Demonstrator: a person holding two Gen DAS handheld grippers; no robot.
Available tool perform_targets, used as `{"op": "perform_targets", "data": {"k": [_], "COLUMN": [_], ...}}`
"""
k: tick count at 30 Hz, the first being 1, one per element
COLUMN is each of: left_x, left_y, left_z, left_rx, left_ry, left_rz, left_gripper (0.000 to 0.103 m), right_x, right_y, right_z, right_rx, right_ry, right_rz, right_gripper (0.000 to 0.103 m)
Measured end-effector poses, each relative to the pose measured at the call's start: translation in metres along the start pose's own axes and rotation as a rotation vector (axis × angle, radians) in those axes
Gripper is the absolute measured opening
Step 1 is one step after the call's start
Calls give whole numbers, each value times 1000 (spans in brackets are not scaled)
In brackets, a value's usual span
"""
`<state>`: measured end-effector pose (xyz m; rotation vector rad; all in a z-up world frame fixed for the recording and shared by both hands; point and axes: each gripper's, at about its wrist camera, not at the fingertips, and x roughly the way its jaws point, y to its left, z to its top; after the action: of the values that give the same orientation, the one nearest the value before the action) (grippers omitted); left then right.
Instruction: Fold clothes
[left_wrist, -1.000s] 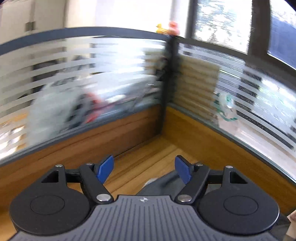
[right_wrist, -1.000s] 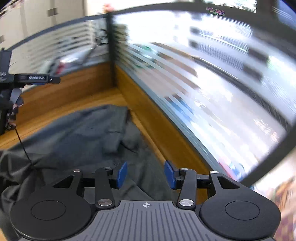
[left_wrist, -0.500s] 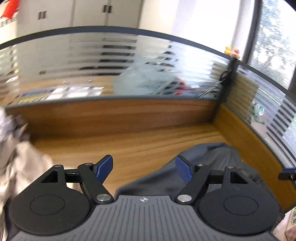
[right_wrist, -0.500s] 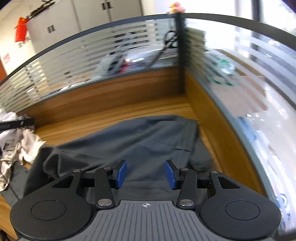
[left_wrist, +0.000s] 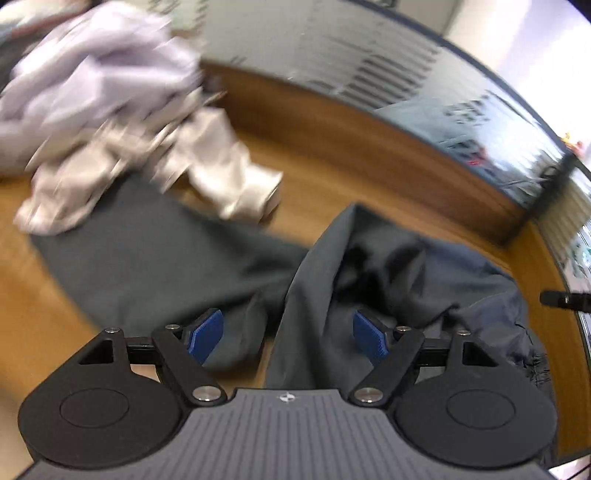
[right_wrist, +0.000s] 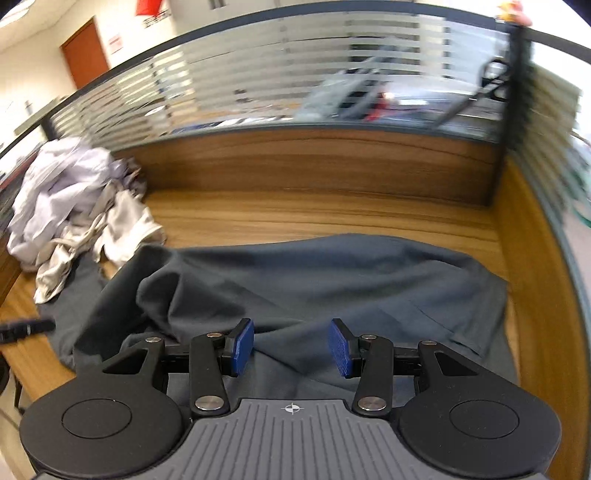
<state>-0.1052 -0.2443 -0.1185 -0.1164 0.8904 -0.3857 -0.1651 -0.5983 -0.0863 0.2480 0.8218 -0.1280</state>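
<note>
**Both grippers hanging over the dark garment**

The left gripper (left_wrist: 288, 336) is pointing down at the dark grey garment (left_wrist: 388, 269), which is lying rumpled on the wooden desk (left_wrist: 325, 162). Its jaws are opening wide, with a raised fold of cloth below the gap and nothing pressed by the blue pads (left_wrist: 205, 334). Up and left of those jaws, a pile of pale clothes (left_wrist: 110, 110) is sitting (badly blurred). The right gripper (right_wrist: 291, 349) is hovering over the same garment (right_wrist: 332, 280), jaws standing about half apart and holding nothing.
</note>
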Motion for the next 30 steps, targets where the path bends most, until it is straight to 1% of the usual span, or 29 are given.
{"op": "perform_targets", "data": {"k": [3,6,9,12,13,16,17,18,20,21,22,23,24,25,27,30], "left_x": [-6,-7,-5,-2,0,4,5,7,15,20,25,29,32,31,21,6], "left_y": [0,-4,-15,-26,-27,-29,-32,-35,-44,-48,-51,-54,-54,-52,-42,-18], "left_z": [-25,-43,-58,-73,-77,-83,-85,-86,-85,-84,-84,-83,-81,-79,-72,-49], "left_rx": [-46,-88,-84,-45,-57,-144,-163,-167,-156,-145,-134,-124,-122,-134,-166,-178], "left_ry": [12,35,47,64,79,107,111,115,129,137,146,155,167,164,126,83], "left_rz": [18,4,-5,2,-1,-43,-67,-83,-105,-109,-111,-95,-71,-62,-31,34], "left_gripper": [82,82,82,81,81,80,80,77,71,58,29,13,2,1,1,1], "right_x": [13,27,39,47,50,56,57,59,62,63,65,66,68,69,70,73], "right_y": [3,7,12,16,17,21,21,22,24,25,26,27,28,29,28,25], "right_z": [7,13,15,15,15,15,15,15,15,14,14,13,13,13,12,7], "right_rx": [-40,-81,-121,-158,-171,-204,-211,-215,-222,-227,-232,-234,-237,-238,-219,-205], "right_ry": [18,40,60,77,83,98,102,103,109,112,115,117,119,121,124,131], "right_rz": [36,66,87,104,108,117,120,122,127,131,134,136,139,142,155,158], "right_gripper": [48,48,48,48,48,48,48,48,48,48,48,48,48,48,48,48]}}
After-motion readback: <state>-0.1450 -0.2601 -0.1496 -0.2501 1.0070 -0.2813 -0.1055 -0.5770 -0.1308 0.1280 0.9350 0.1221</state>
